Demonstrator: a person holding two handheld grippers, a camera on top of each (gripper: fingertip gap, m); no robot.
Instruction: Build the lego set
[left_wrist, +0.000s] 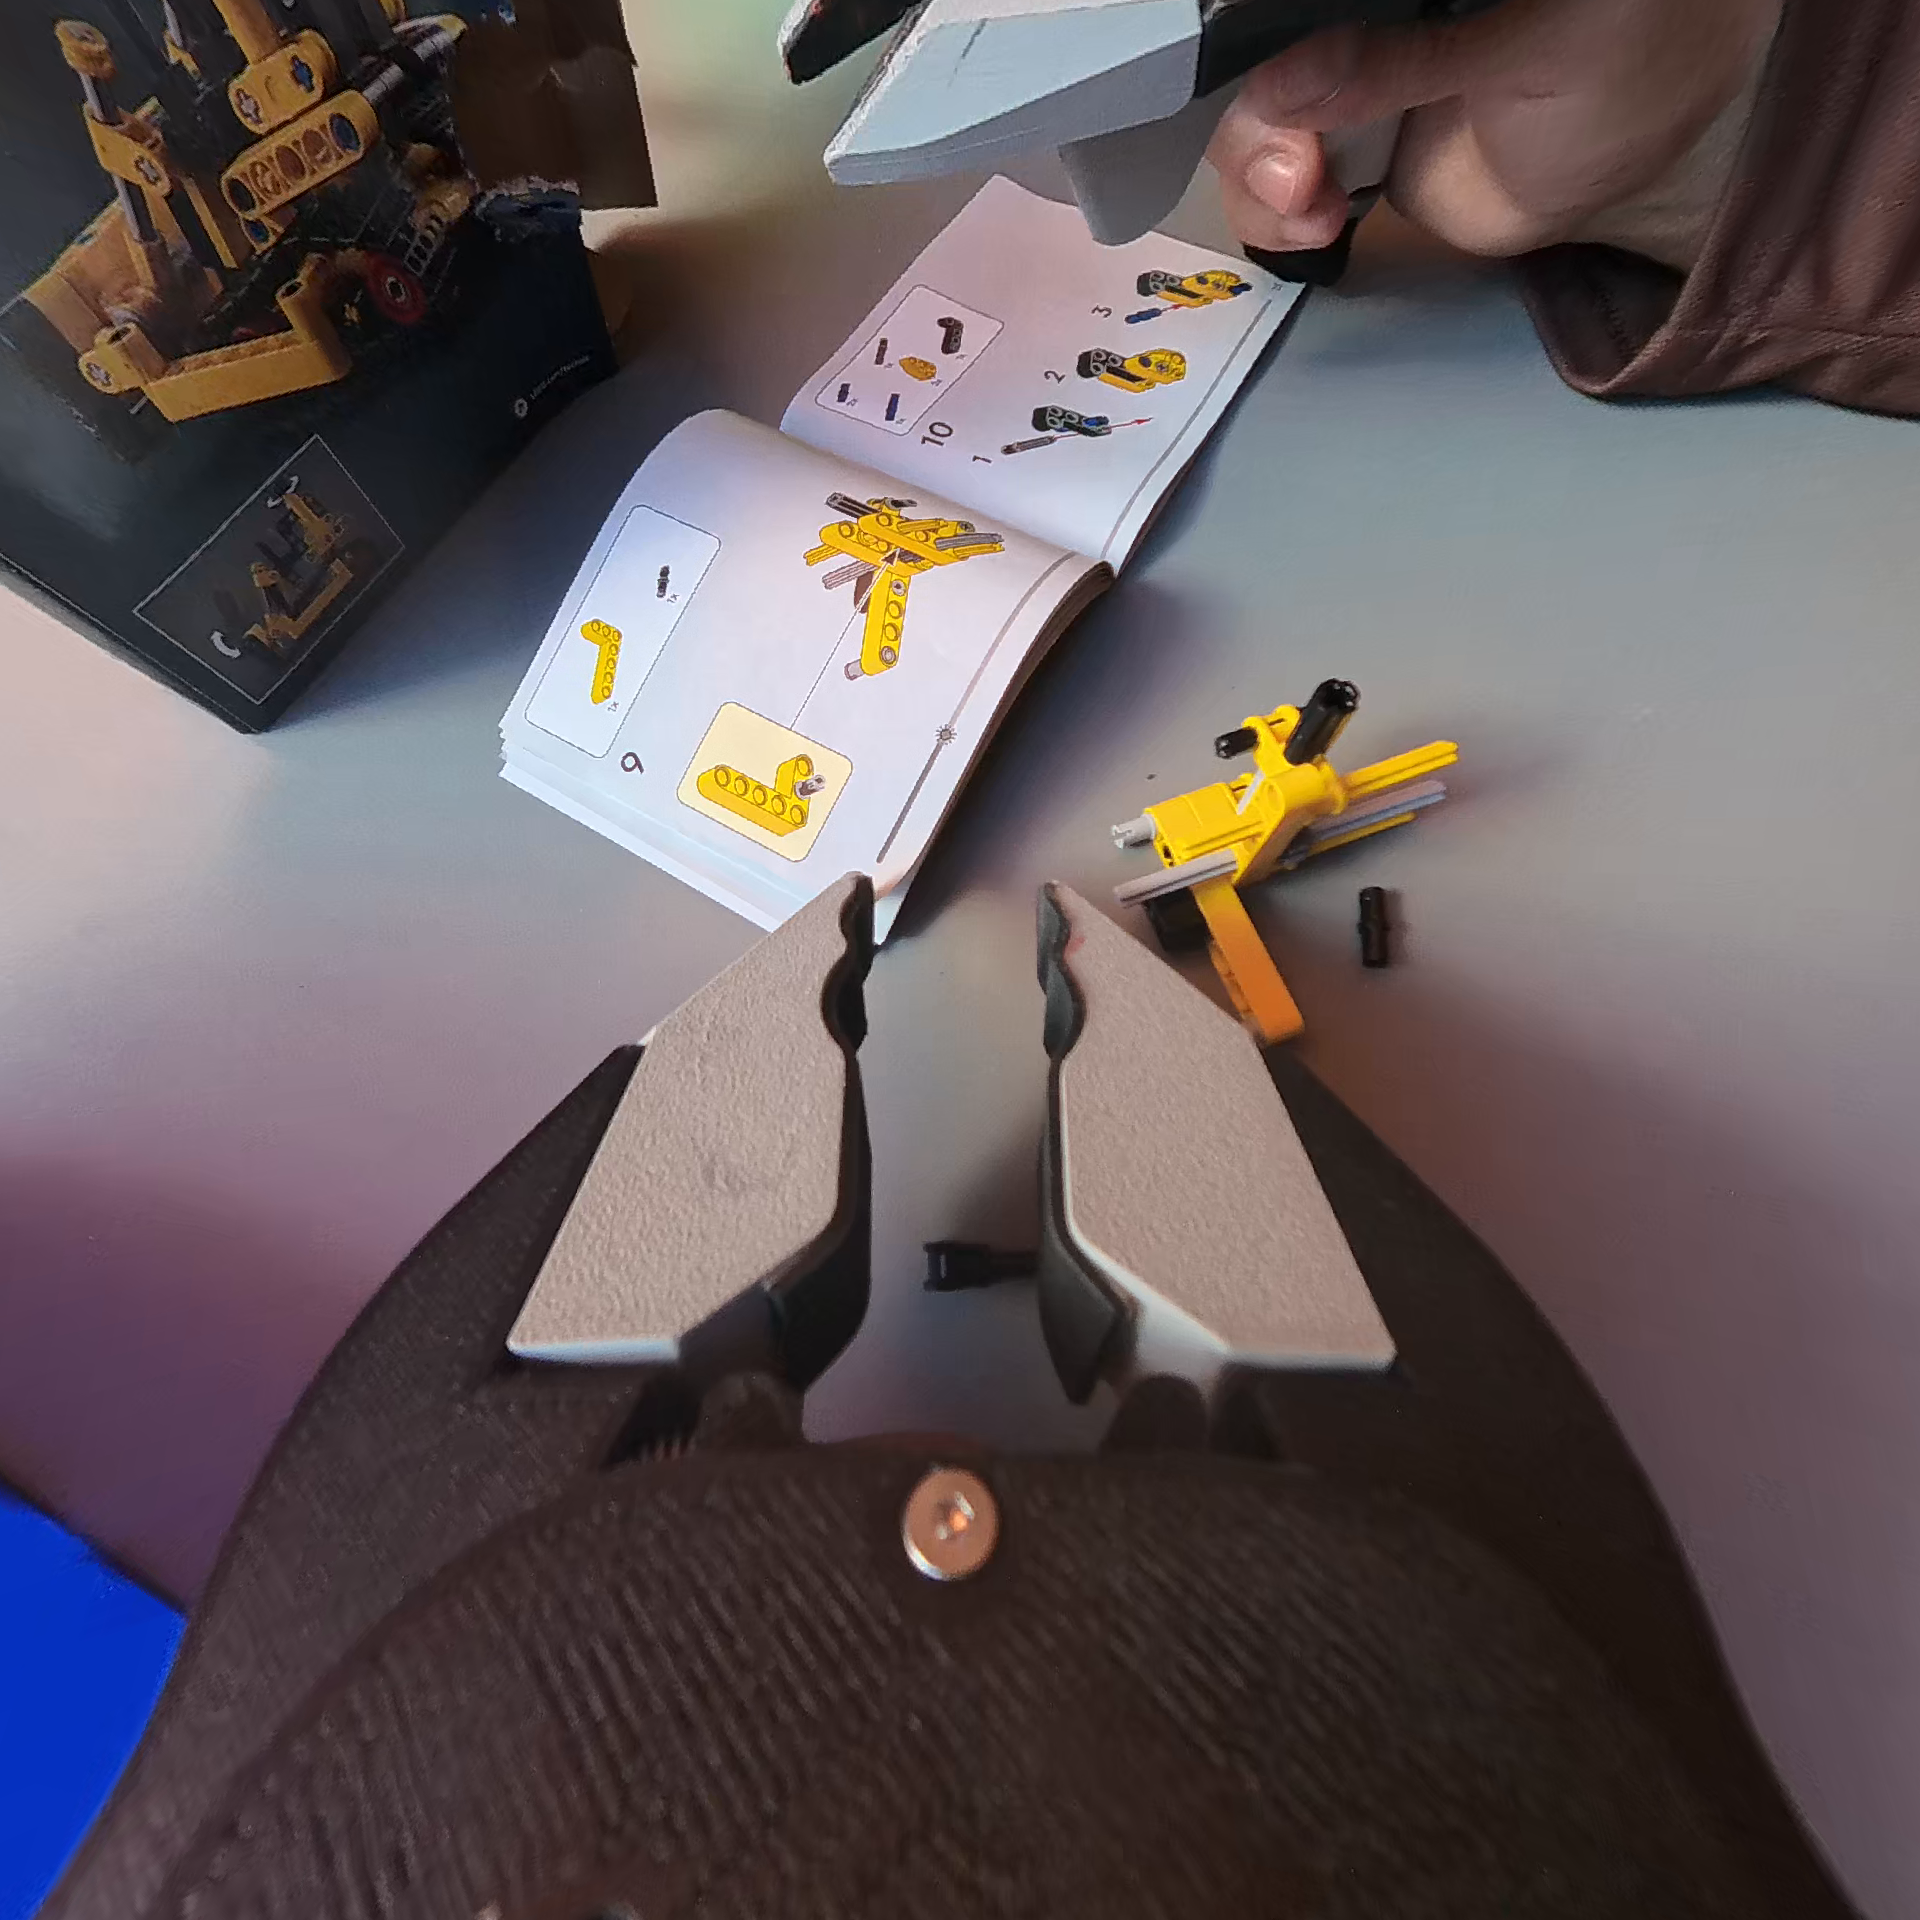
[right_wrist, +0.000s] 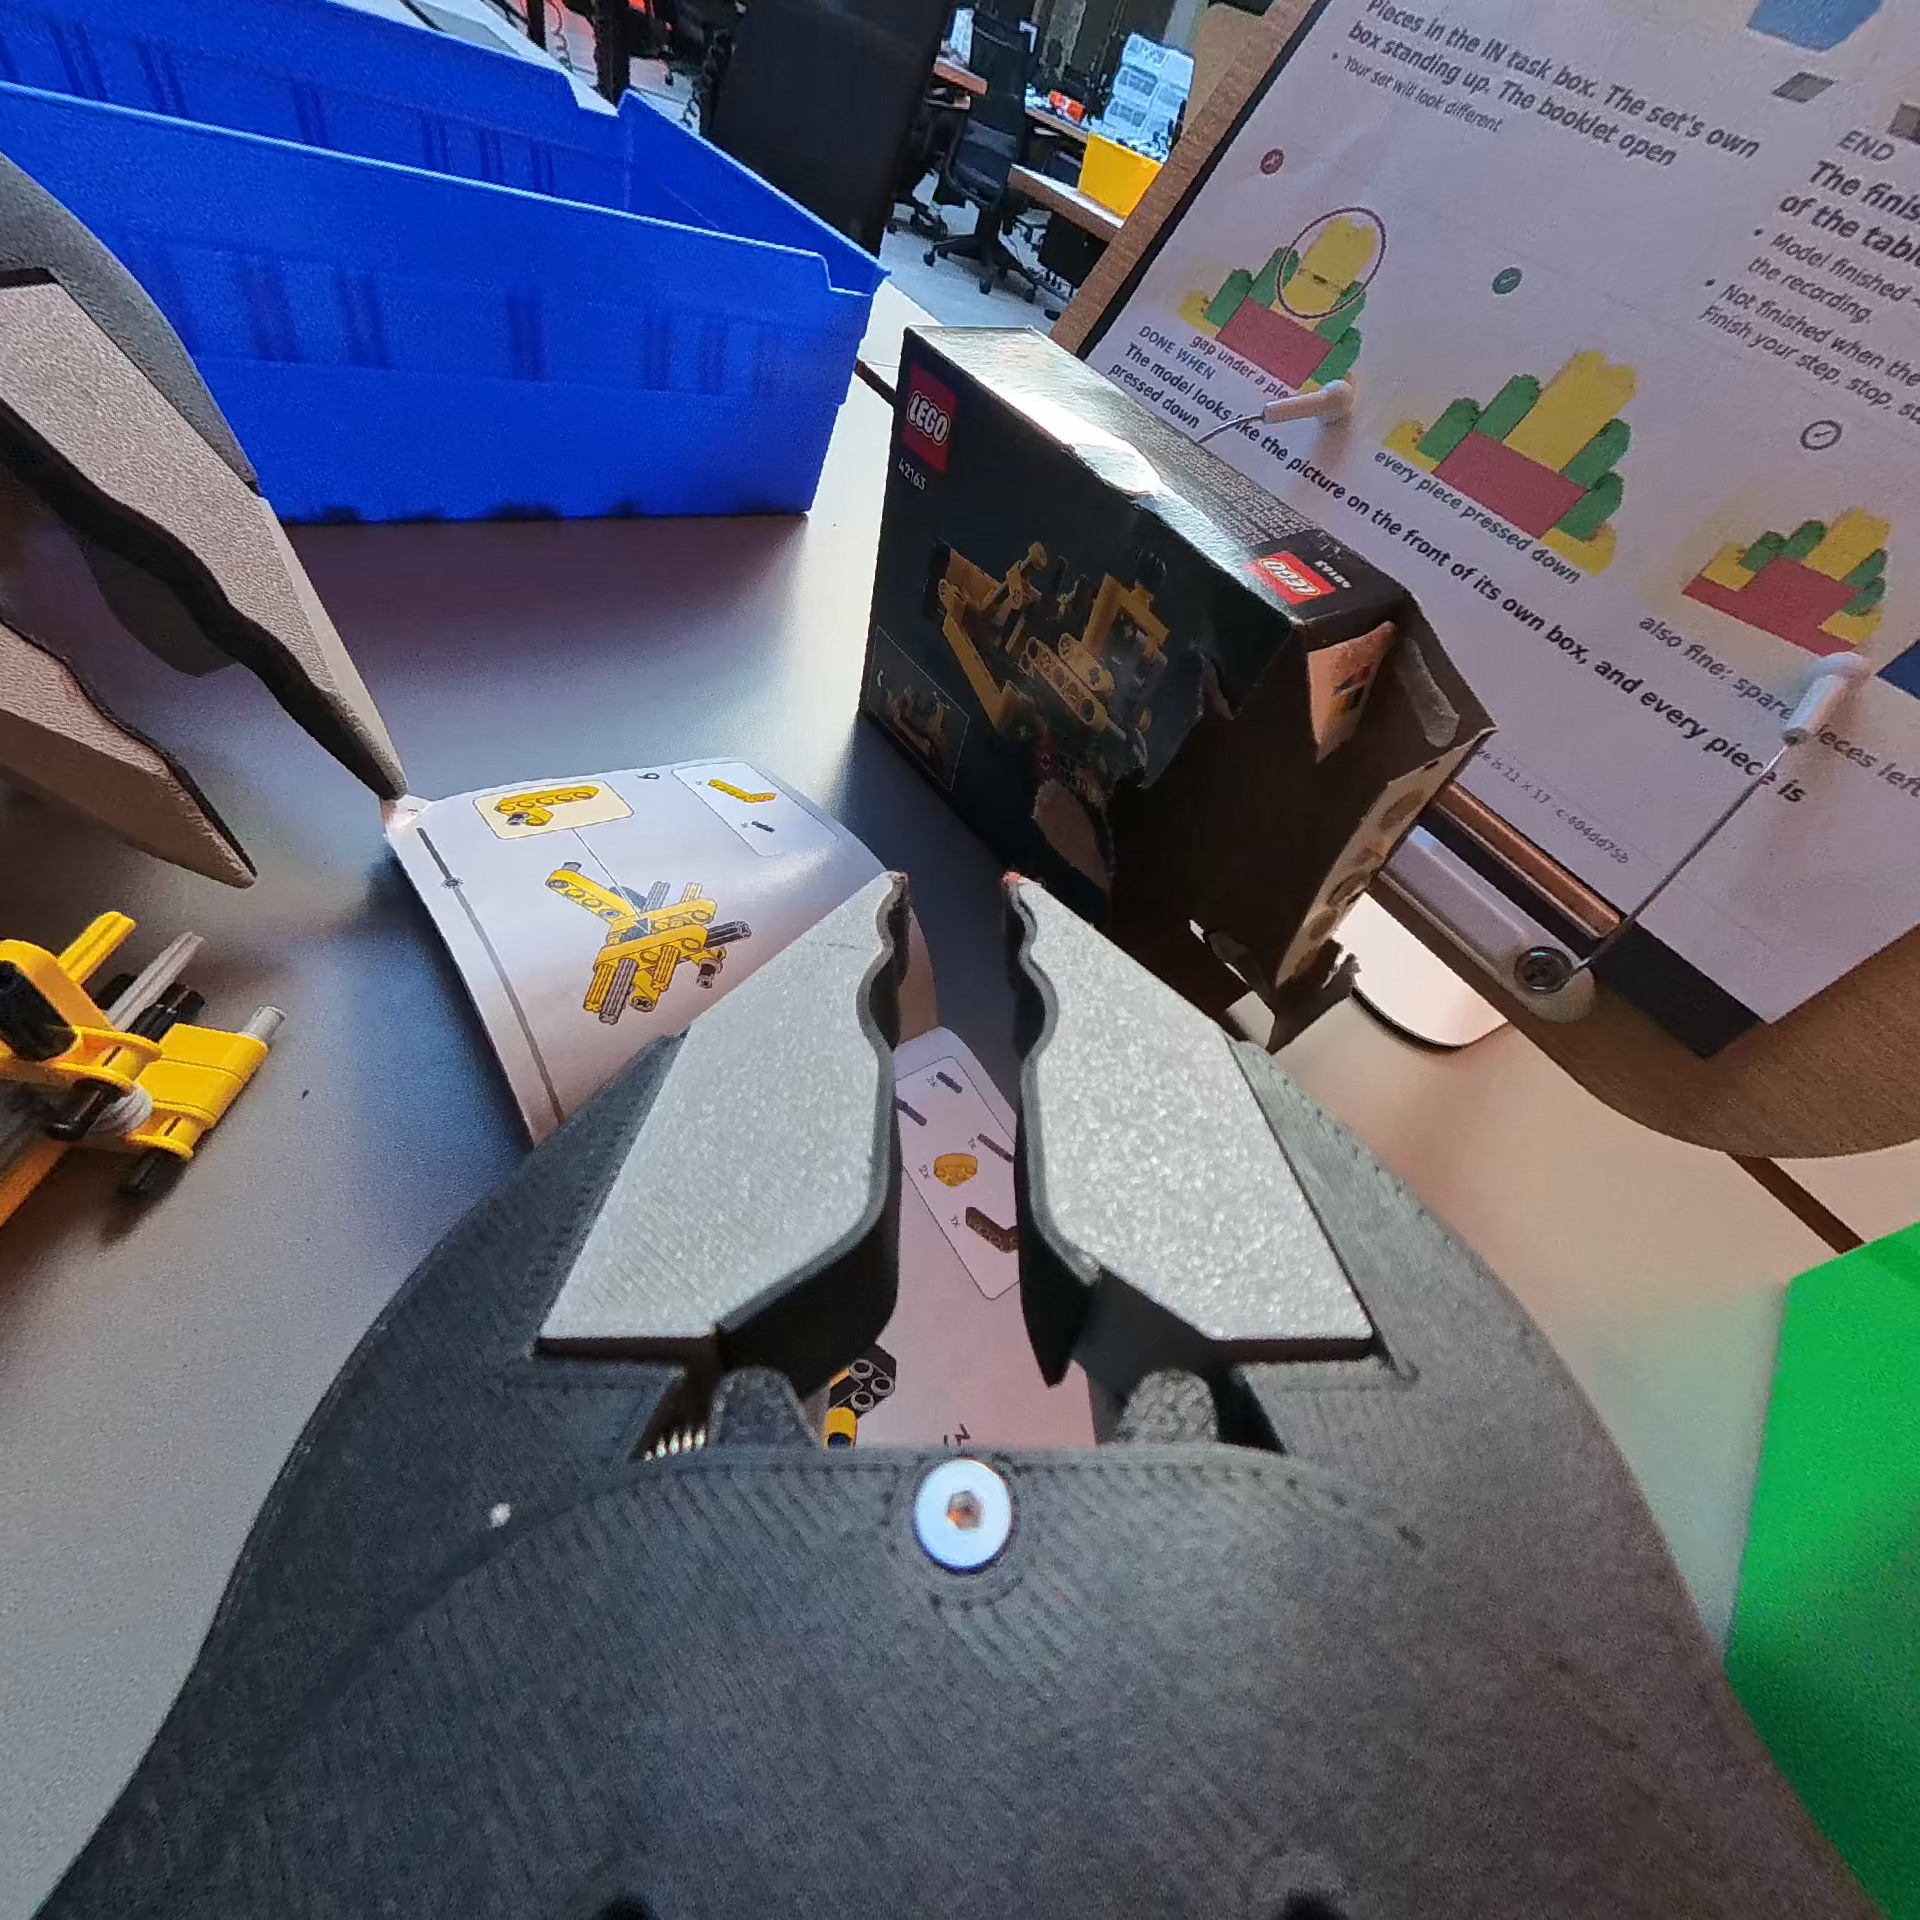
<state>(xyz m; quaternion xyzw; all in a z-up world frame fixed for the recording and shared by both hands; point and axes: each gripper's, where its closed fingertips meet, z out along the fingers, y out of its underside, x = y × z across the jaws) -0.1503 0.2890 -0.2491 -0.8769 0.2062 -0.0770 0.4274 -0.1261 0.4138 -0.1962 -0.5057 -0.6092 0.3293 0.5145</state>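
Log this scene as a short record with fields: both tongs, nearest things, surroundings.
left tongs: open, nothing between them, tips over the table at the booklet's near corner
right tongs: open, nothing between them, above the open booklet
yellow assembly: lies right of the left tongs
loose black pins: one beside the assembly, one under the left tongs
set box: upright behind the booklet
blue bins: back left

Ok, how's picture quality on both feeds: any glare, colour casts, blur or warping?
Left wrist view: strong wide-angle bending, pink-green tint over the grey table, soft shadow beside the yellow assembly, booklet sharp. Right wrist view: edges warped, sunlit glare patch on the booklet page near the toy box, background room soft, green thing at right blurred.
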